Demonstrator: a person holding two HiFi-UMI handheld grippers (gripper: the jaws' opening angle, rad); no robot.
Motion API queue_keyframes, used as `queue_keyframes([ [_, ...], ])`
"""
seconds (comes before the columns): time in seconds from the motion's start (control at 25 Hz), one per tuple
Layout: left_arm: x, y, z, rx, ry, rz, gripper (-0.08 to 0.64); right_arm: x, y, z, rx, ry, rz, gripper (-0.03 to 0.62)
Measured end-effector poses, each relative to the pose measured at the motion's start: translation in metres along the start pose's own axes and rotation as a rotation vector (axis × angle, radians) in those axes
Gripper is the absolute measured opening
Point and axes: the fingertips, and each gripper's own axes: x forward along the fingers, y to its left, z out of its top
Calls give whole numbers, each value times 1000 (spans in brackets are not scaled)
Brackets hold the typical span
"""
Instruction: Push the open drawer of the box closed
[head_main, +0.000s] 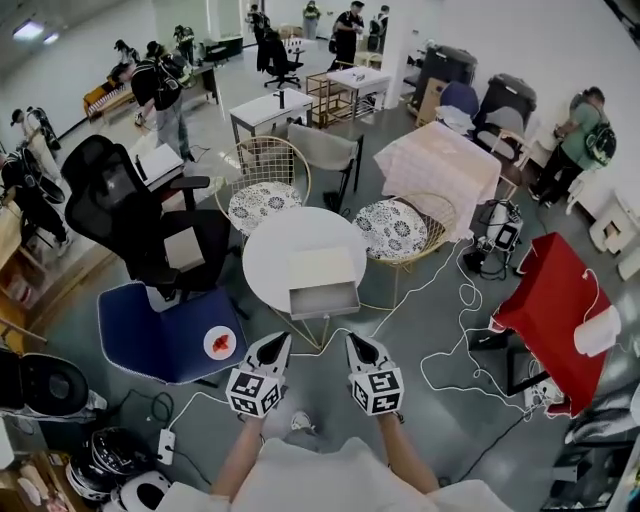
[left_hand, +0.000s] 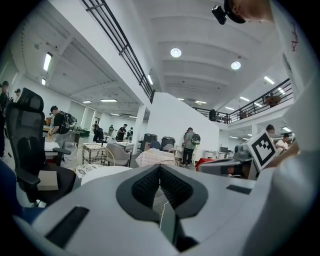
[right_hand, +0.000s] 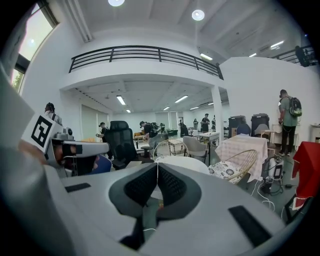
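Left tool (head_main: 274, 348), right tool (head_main: 358, 346): jaws together, empty. Open drawer (head_main: 324, 299) just ahead, between them, untouched, sticks out toward person from box (head_main: 320, 266) on round desk (head_main: 262, 250). Push straight away; right tool looks slightly nearer.

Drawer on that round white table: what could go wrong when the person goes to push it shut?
1. Nothing visibly braces the box on the round table; pushing the drawer might slide the whole box away instead of closing it.
2. The left gripper and right gripper are both shut to narrow tips, empty; an off-centre push could skew the drawer.
3. White cables lie on the floor beside the table, a possible trip when stepping closer.
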Motion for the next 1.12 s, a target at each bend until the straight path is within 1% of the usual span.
queue_keyframes([
  [0.16,23,30,10,-1,7,-22,12,34,-6,14,2,-1,-22,17],
  [0.28,36,45,12,-3,14,-35,12,51,-11,19,3,2,-37,16],
  [0.56,53,61,0,-27,39,-42,12,68,-20,6,7,51,-41,17],
  [0.76,63,58,-15,-51,70,-21,12,75,-31,-3,7,89,-15,17],
  [1.12,82,48,-42,-96,129,71,12,89,-61,-16,23,130,68,17],
])
